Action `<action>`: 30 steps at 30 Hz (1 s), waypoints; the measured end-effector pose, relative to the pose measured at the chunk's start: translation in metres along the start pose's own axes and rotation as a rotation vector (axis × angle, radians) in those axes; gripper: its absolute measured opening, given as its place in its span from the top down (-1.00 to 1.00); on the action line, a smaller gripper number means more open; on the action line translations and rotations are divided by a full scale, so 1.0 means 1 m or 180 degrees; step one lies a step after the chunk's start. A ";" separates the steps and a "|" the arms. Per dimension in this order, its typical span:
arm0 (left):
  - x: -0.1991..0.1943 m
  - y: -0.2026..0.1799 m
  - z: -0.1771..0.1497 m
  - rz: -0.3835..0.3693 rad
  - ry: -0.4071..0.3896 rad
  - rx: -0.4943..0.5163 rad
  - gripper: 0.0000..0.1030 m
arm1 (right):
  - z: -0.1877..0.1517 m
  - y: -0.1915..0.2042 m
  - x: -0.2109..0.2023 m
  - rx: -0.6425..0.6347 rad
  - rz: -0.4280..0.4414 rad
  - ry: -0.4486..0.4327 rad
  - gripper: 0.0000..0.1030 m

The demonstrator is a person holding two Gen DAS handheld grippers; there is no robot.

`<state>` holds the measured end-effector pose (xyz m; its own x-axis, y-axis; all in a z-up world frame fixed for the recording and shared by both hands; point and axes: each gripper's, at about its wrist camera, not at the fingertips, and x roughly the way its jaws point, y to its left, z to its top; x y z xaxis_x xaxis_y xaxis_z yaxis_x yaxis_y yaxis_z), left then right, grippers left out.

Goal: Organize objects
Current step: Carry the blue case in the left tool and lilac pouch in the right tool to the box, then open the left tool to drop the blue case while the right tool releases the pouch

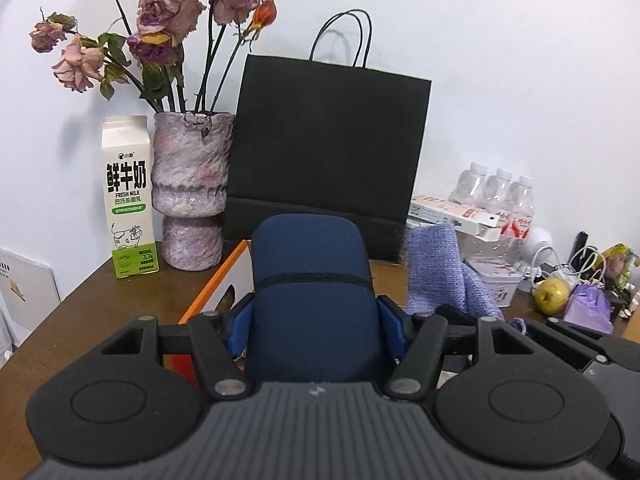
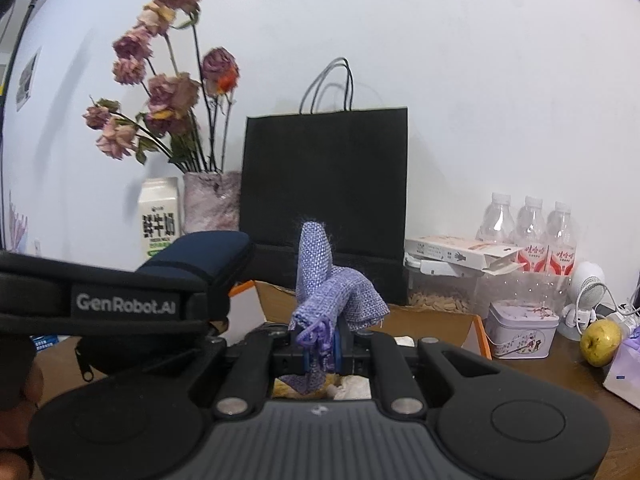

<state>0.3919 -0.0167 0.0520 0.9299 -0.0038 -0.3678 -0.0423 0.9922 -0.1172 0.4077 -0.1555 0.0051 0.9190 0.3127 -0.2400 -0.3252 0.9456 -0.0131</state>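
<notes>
On the table (image 1: 80, 312) stand one milk carton (image 1: 129, 196), one vase (image 1: 192, 192) of dried roses, one black paper bag (image 1: 328, 152) and three water bottles (image 2: 528, 228). There are also one blue zip case (image 1: 312, 292), one purple cloth pouch (image 2: 332, 288), one round tin (image 2: 522, 330), one yellow fruit (image 2: 600, 342) and one open cardboard box (image 2: 440, 326).

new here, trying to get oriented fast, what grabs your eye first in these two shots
Each gripper is clamped on something: the left gripper on a navy zip case, the right gripper on a lilac woven pouch, both above an open orange-edged box. Behind them, against the white wall, stands a tall black paper bag, with wilted roses in a mottled vase and a milk carton to its left.
</notes>
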 end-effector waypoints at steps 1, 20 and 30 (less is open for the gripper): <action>0.004 0.001 0.001 0.0007 0.0002 0.0001 -0.25 | 0.000 -0.002 0.004 0.0000 -0.0010 0.0009 0.81; 0.073 0.007 0.010 0.0122 0.0077 0.0137 -0.25 | 0.000 -0.029 0.064 -0.0029 -0.0079 0.0195 0.81; 0.096 0.008 0.013 0.0139 0.0114 0.0231 -0.26 | 0.000 -0.037 0.083 0.0003 -0.0110 0.0315 0.71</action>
<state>0.4861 -0.0076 0.0279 0.9140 0.0366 -0.4040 -0.0548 0.9979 -0.0336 0.4957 -0.1647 -0.0145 0.9031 0.2697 -0.3341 -0.2935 0.9557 -0.0219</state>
